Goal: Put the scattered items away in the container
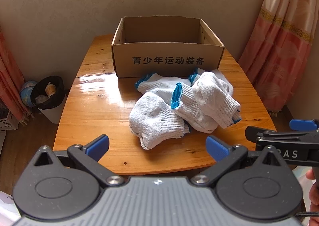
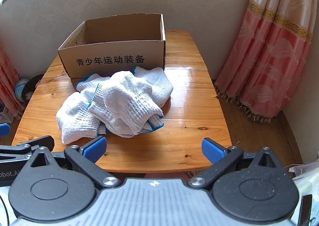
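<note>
1. Left gripper (image 1: 157,147): spread wide, holding nothing, hovering at the near edge of the table (image 1: 89,110), ready for a first grab.
2. Right gripper (image 2: 153,149): likewise wide apart and bare, just beside the left one.
3. Gloves (image 1: 179,104): heaped straight ahead of both grippers, overlapping, none yet tidied.
4. Box (image 1: 167,60): beyond the heap, touching its far side, open-topped, apparently bare inside, so a short carry forward.

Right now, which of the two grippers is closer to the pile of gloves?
Neither clearly. The left gripper and the right gripper both hover open at the table's near edge, just short of the pile of gloves.
</note>
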`<state>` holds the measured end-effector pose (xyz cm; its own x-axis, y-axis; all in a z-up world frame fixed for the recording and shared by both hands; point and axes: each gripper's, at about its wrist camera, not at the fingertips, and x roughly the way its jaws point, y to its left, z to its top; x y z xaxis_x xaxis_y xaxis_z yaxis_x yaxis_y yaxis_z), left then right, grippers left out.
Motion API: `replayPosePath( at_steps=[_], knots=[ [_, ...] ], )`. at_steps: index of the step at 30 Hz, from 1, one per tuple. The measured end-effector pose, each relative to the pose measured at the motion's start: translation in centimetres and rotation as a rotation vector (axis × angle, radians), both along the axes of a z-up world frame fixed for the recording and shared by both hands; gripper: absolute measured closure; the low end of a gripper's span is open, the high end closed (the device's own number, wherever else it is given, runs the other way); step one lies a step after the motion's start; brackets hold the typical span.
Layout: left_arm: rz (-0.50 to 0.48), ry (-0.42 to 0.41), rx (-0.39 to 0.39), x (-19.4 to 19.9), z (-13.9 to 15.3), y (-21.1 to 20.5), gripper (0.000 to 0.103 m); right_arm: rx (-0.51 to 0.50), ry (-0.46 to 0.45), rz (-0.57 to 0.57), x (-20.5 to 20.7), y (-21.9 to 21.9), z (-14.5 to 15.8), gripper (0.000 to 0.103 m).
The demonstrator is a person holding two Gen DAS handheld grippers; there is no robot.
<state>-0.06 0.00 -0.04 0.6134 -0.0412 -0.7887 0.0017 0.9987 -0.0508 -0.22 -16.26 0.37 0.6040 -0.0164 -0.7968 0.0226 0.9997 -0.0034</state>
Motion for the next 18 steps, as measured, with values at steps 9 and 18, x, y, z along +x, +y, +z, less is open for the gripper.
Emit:
replayPosePath(
  at_steps=[9,18],
  knots=[
    [-0.005,0.010,-0.007,0.32,0.44,-0.05,0.001,0.012,-0.003,0.000,0.09,-0.13,0.07,0.000],
    [-0.011,-0.013,-0.014,0.21,0.39,0.14,0.001,0.007,-0.004,0.001,-0.02,-0.01,-0.15,0.000]
  ],
)
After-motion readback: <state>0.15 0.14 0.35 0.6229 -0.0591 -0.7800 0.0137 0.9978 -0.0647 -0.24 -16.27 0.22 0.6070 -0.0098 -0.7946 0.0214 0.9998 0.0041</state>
